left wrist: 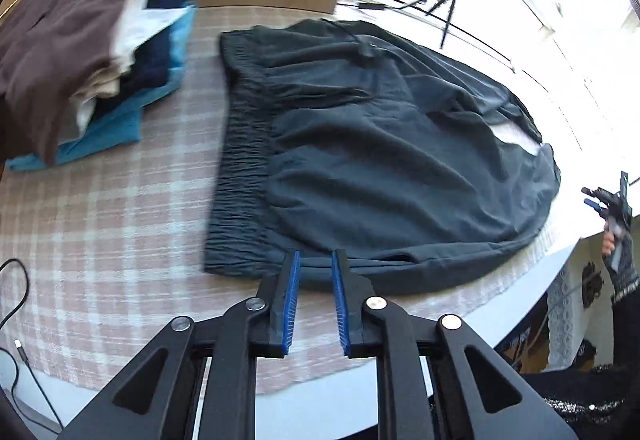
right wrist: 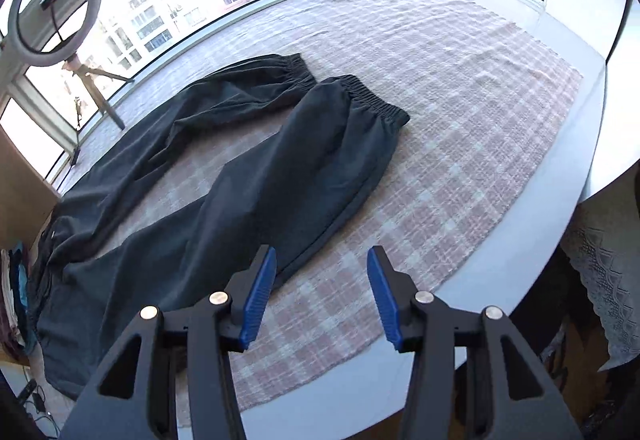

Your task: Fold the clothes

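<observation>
Both gripper sets, left (left wrist: 316,260) and right (right wrist: 322,260), gape over dark, crinkle-waisted trousers (left wrist: 360,160) on checked cloth (left wrist: 120,220).

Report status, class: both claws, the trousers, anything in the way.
Left claw open at waistband edge. Right claw open, empty, beside near leg. Dark trousers spread flat, unfolded, legs apart. Folded pile off to side; nothing blocking.

The dark trousers (right wrist: 248,176) are matt, soft cloth with a ribbed elastic waistband (left wrist: 240,160). Beneath them, the checked tablecloth (right wrist: 460,88) looks coarsely woven.
</observation>
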`<state>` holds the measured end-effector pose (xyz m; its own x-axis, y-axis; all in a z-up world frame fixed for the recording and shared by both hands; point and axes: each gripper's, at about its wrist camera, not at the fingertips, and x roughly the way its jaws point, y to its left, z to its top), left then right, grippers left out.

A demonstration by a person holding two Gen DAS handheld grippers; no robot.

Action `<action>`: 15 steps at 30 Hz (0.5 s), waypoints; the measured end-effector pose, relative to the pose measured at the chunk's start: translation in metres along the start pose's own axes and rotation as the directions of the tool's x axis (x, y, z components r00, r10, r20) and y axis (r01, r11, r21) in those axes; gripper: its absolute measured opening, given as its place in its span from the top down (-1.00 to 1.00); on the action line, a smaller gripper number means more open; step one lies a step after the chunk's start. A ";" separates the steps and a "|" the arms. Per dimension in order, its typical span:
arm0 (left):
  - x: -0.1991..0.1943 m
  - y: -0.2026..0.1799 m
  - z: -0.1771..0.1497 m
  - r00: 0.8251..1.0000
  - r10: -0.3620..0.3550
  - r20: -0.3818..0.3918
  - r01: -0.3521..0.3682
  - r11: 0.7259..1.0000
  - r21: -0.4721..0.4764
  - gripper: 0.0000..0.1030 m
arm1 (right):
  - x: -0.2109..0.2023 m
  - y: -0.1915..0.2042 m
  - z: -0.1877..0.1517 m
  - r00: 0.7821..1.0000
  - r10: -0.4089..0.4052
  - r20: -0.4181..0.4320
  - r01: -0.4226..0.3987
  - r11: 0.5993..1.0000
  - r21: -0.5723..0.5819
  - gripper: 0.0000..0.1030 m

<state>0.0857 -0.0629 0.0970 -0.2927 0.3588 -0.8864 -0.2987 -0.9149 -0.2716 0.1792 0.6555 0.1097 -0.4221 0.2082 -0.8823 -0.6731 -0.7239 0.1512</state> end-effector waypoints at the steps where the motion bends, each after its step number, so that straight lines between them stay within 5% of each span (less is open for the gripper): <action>1: 0.007 -0.020 0.001 1.000 -0.014 -0.010 0.014 1.000 0.019 0.62 | 0.012 -0.014 0.013 1.000 -0.015 -0.007 0.015 1.000 0.026 0.09; 7: 0.048 -0.120 0.007 0.996 -0.055 -0.065 0.061 0.994 0.092 0.53 | 0.080 -0.073 0.083 0.999 0.027 -0.042 -0.021 0.990 0.138 0.09; 15: 0.077 -0.150 0.008 0.994 -0.037 -0.105 0.041 0.998 0.039 0.52 | 0.126 -0.067 0.097 0.982 0.151 -0.115 -0.139 0.985 0.100 0.08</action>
<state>0.1010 0.1029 0.0723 -0.1846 0.3707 -0.9102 -0.3455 -0.8915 -0.2930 0.1117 0.7938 0.0313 -0.4462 0.0200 -0.8947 -0.6652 -0.6762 0.3166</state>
